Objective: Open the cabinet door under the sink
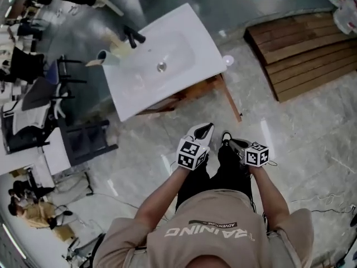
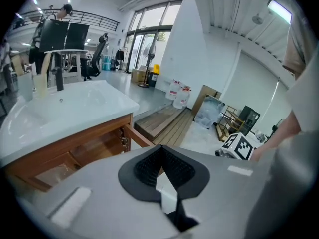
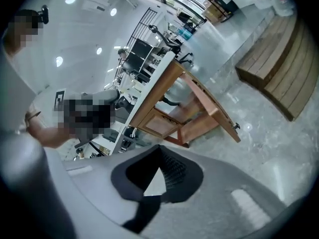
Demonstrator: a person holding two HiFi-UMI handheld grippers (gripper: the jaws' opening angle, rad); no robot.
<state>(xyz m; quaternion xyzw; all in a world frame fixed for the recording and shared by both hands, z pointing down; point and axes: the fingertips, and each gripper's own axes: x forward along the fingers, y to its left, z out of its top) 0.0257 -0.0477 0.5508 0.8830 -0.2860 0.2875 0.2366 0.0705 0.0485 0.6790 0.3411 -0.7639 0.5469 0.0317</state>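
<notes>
Well, cabinet door (image 1: 230,98): we see it swung out from the wooden cabinet (image 1: 184,96) under the white sink (image 1: 192,29). Its free edge points toward us, and a small knob shows near that edge in the right gripper view.
Left gripper (image 2: 160,148): we hold it in front of our chest, pads closed tip to tip with nothing between them, apart from the door.
Right gripper (image 3: 159,156): jaws together and empty, just beside the left one, clear of the door.
Faucet (image 1: 133,37): black, at the sink's far edge.
Wooden platform (image 1: 304,52): on the floor to our right of the cabinet, well apart from it.
</notes>
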